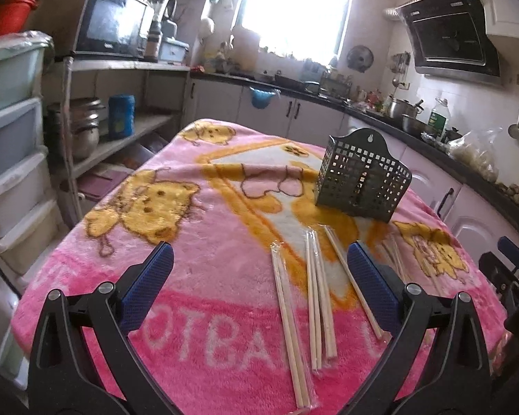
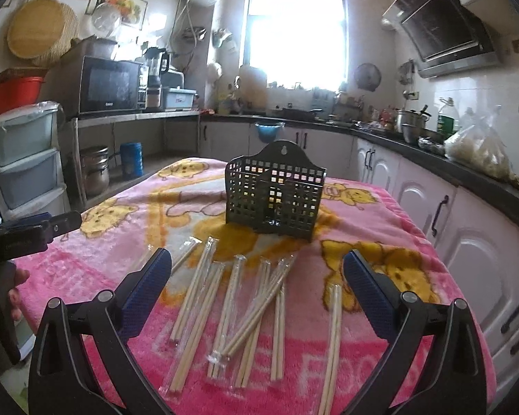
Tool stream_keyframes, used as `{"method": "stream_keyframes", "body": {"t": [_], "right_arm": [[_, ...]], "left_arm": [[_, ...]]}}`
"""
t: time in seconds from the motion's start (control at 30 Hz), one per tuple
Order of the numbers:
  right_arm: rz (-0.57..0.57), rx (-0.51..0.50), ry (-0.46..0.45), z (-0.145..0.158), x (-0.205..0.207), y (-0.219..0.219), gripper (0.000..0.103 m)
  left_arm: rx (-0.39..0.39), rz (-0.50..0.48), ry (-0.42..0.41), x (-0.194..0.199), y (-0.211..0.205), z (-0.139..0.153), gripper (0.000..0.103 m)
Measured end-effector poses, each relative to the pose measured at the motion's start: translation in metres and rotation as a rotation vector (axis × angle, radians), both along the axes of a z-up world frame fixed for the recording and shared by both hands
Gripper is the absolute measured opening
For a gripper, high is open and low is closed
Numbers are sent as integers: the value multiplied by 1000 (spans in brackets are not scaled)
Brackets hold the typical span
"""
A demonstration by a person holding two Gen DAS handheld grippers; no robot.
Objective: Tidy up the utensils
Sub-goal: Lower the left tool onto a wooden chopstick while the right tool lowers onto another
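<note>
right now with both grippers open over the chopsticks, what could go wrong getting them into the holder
The wrapped chopsticks lie crossed in a loose pile, so the right gripper may pinch several packets or drag neighbours. Their clear sleeves look slippery, so a pair could slide out. The slotted holder stands on a soft blanket and looks light; a long pair pushed in at an angle might tip it.

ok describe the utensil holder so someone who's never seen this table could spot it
On the table under the pink cartoon blanket, look at the far end, beyond the scattered wrapped chopsticks. The utensil holder is the only upright thing there: a dark, square-holed plastic basket with a raised arched back.
</note>
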State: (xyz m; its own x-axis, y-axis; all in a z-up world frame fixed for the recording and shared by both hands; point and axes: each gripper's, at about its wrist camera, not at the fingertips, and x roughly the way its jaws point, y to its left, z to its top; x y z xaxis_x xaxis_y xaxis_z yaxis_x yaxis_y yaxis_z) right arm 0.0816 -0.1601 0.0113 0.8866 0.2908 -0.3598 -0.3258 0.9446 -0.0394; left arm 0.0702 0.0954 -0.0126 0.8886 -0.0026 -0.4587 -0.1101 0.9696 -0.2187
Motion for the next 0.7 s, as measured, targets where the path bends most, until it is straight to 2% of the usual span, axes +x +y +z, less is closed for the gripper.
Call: {"method": "stream_keyframes", "body": {"t": [0.1,0.2,0.37,0.53,0.6,0.7], "right_arm": [[12,9,46,-1,17,0,97],[22,31,100,-3,36,-1,97],[3,31,173,-13,68,-5,97],[-18,25,245,-23,101,-11,95],[-28,22,284,-28,115,-11,82],[-33,41,366,-39,136,-16,74]], "left_arm": [[-48,-39,26,15,8,-4,92],[-23,-50,64,29,6,-8,92],[-54,-92,139,56,5,-18,92],[-74,-133,200,76,-1,-30,83],[-92,-150,224,81,-1,-35,76],[-95,-166,254,89,-4,-40,70]]}}
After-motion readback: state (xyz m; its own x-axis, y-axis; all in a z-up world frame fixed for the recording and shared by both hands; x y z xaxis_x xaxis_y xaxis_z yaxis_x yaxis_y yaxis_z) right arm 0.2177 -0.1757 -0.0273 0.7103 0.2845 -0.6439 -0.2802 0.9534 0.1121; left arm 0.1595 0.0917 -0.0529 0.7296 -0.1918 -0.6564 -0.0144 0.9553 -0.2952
